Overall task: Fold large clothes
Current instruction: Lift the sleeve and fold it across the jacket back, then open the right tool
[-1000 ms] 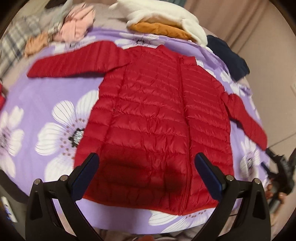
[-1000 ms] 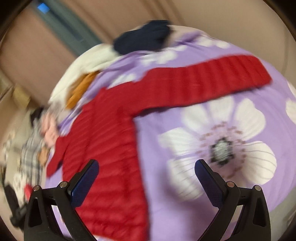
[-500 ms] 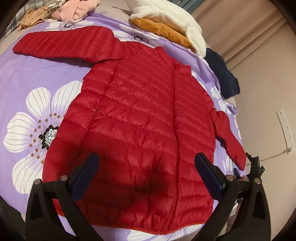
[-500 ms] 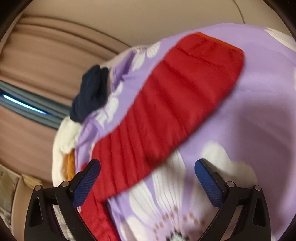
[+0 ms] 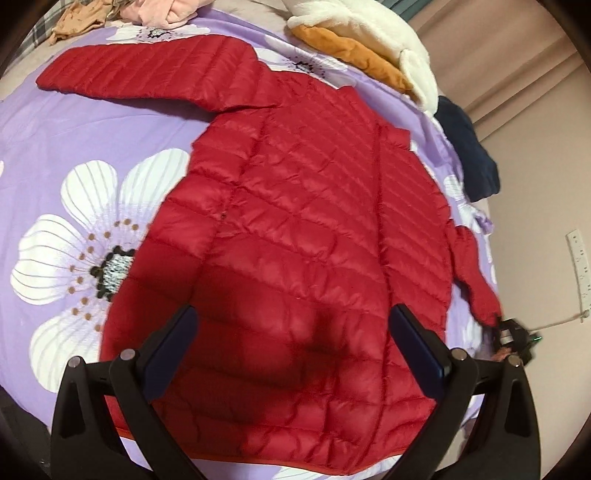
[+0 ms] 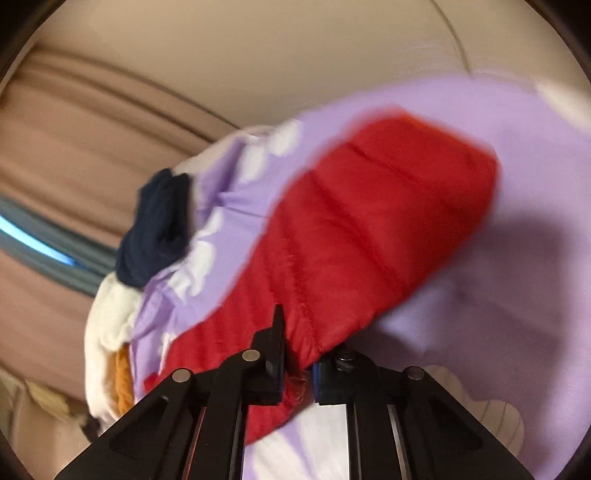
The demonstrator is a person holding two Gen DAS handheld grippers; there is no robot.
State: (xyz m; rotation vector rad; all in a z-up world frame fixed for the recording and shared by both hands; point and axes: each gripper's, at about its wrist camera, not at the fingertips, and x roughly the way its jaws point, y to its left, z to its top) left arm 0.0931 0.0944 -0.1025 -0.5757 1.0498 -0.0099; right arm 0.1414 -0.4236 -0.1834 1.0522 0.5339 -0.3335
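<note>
A red quilted puffer jacket point(image 5: 303, 236) lies spread flat, front up, on a purple bedspread with white flowers point(image 5: 92, 147). Its left sleeve point(image 5: 147, 70) stretches out to the far left. My left gripper point(image 5: 291, 354) is open and empty, hovering above the jacket's lower hem. My right gripper point(image 6: 297, 373) is shut on the jacket's right sleeve point(image 6: 369, 229), pinching its edge. In the left wrist view the right gripper point(image 5: 511, 334) shows at the end of that sleeve point(image 5: 472, 269).
A cream and orange garment point(image 5: 369, 40) and a navy one point(image 5: 469, 155) lie at the bed's far edge; pink and tan clothes point(image 5: 162, 7) are heaped at the far left. A beige wall with a power strip point(image 5: 580, 269) is at the right.
My right gripper moved in on the right sleeve and shut on its edge. My left gripper drifted slightly over the jacket's hem and stays open.
</note>
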